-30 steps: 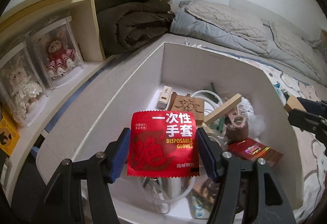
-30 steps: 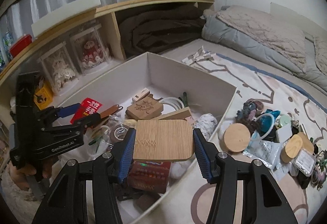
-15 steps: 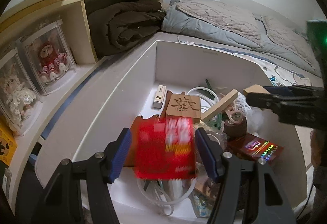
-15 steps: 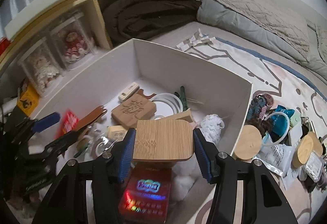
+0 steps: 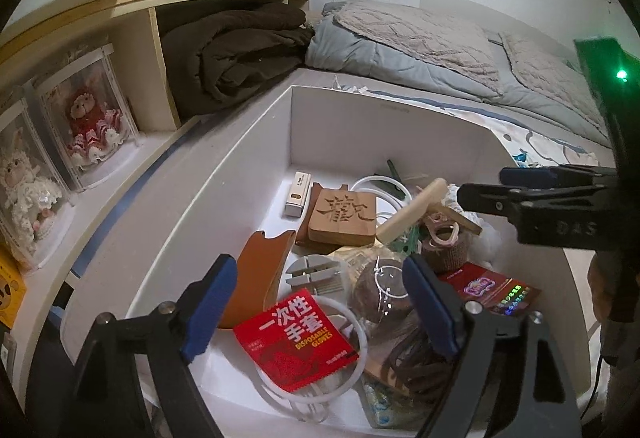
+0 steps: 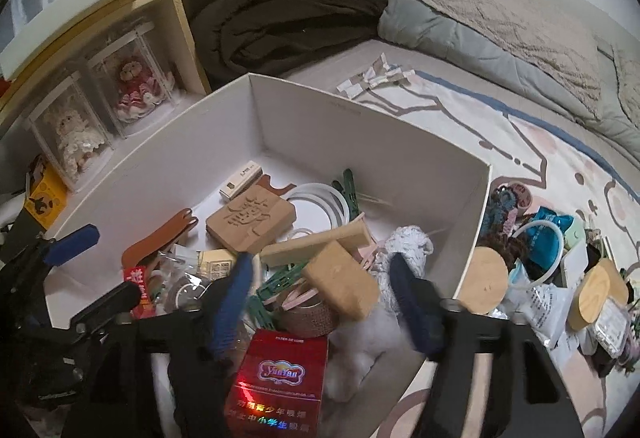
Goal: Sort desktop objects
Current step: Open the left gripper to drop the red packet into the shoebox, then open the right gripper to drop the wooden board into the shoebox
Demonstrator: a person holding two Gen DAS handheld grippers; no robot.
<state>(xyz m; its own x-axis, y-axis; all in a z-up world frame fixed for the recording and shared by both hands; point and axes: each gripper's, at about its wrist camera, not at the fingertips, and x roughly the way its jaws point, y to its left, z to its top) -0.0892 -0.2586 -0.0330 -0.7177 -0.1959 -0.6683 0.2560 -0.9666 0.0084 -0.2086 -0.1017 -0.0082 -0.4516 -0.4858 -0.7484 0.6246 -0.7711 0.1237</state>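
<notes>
In the left wrist view, my left gripper (image 5: 318, 298) hovers over the white box (image 5: 360, 110), its jaws opening with nothing between the pads. The red disposable-gloves packet (image 5: 296, 342) lies loose on the box floor below it, over a clear ring. In the right wrist view, my right gripper (image 6: 324, 298) also hangs over the white box (image 6: 360, 142), its jaws opening. The small bamboo board (image 6: 340, 278) rests tilted on the pile between the pads, touching neither. The left gripper (image 6: 92, 270) shows at the lower left, and the right gripper (image 5: 540, 194) at the right.
The box holds a carved wooden block (image 5: 344, 218), a red carton (image 6: 280, 382), a brown leather piece (image 5: 256, 278), rings and clips. On the rug right of the box lie round wooden lids (image 6: 486, 278) and several small items. Shelves with doll cases (image 5: 92, 118) stand to the left.
Both grippers widened and let go. The red packet fell from the left jaws to the box floor. The bamboo board dropped from the right jaws onto the pile.
</notes>
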